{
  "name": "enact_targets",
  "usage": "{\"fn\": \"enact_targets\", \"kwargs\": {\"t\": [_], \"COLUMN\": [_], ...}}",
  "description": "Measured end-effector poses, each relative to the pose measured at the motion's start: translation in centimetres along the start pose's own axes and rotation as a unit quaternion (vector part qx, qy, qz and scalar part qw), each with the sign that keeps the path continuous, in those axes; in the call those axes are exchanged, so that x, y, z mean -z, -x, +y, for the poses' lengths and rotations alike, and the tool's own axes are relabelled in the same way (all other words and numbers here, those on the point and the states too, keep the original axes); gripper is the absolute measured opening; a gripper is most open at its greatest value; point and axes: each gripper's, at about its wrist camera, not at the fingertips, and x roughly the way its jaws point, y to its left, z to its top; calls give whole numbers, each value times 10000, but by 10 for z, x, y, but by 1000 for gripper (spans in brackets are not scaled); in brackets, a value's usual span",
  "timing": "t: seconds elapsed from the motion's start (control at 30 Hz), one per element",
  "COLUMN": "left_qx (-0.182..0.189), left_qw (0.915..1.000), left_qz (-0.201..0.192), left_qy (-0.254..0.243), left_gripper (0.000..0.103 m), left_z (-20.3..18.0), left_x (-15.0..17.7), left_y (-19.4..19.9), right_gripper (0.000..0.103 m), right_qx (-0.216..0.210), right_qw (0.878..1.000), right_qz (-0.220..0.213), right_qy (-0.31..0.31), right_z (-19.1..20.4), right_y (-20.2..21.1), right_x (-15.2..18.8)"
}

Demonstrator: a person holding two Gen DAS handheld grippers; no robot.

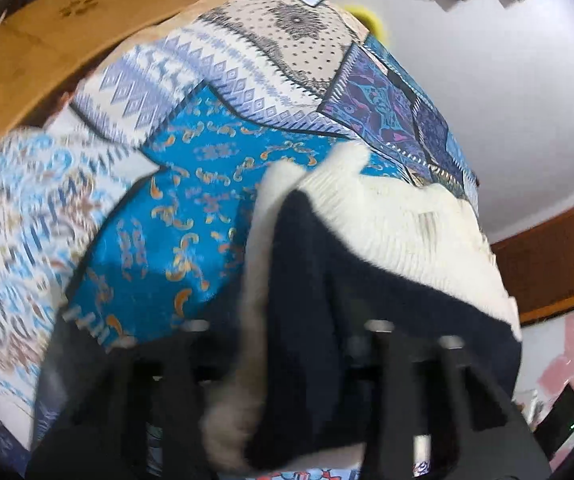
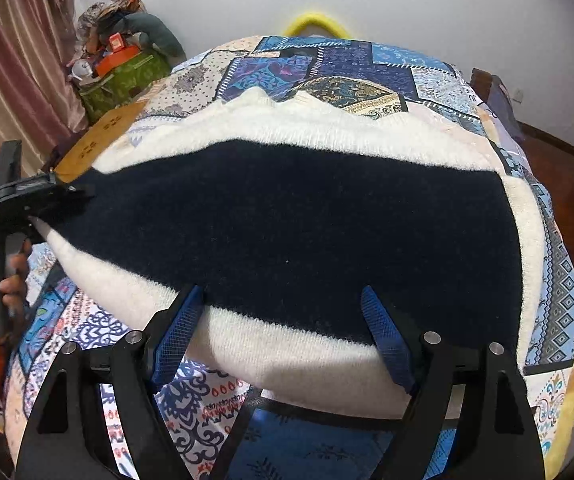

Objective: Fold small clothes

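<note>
One soft, floppy knit sweater (image 2: 287, 220), navy with cream bands, lies spread flat on the patchwork-covered bed (image 2: 559, 292). It looks light and limp; best taken at edges or corners. The left claw (image 2: 63, 196) pinches its far side edge; the right claw (image 2: 283, 320) hovers wide over the near hem.

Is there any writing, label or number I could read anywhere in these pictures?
None can be read.
Brown board: dark stamped marks, too blurred to tell.
Orange box on the pile by the curtain: too small to read.
Patchwork bedspread: patterns only, no words.
</note>
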Motion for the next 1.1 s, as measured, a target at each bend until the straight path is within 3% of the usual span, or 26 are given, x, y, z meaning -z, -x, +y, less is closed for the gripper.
{"fn": "enact_targets", "kwargs": {"t": [0.03, 0.2, 0.3, 0.4, 0.63, 0.77, 0.9, 1.1], "left_qx": [-98, -217, -361, -123, -33, -99, -529, -1116], "left_qw": [9997, 9951, 9879, 9832, 9708, 9672, 9655, 9767], "left_qz": [-95, -567, -982, -1246, -1202, -1227, -1353, -1116], "left_qy": [-183, -783, -1146, -1328, -2074, -2222, -2162, -1454], "left_gripper": [22, 16, 6, 6, 6, 6, 6, 6], "left_z": [-6, -33, -63, -97, -201, -230, -214, -120], "left_x": [-2, -16, -27, -38, -25, -12, -11, -30], "left_y": [8, 57, 91, 121, 119, 112, 110, 106], "right_gripper": [77, 64, 55, 48, 46, 46, 46, 46], "right_qx": [-61, -257, -229, -188, -304, -431, -546, -488], "right_qw": [10000, 9989, 9982, 9974, 9970, 9960, 9948, 9964], "right_qz": [-15, -215, -315, -313, -158, -216, -221, -190], "right_qy": [-47, -315, -465, -622, -687, -748, -829, -670], "right_z": [-2, -19, -34, -49, -58, -62, -67, -65], "right_y": [4, 23, 35, 39, 27, 31, 33, 29], "right_x": [-1, -3, -3, 1, 13, 15, 18, 17]}}
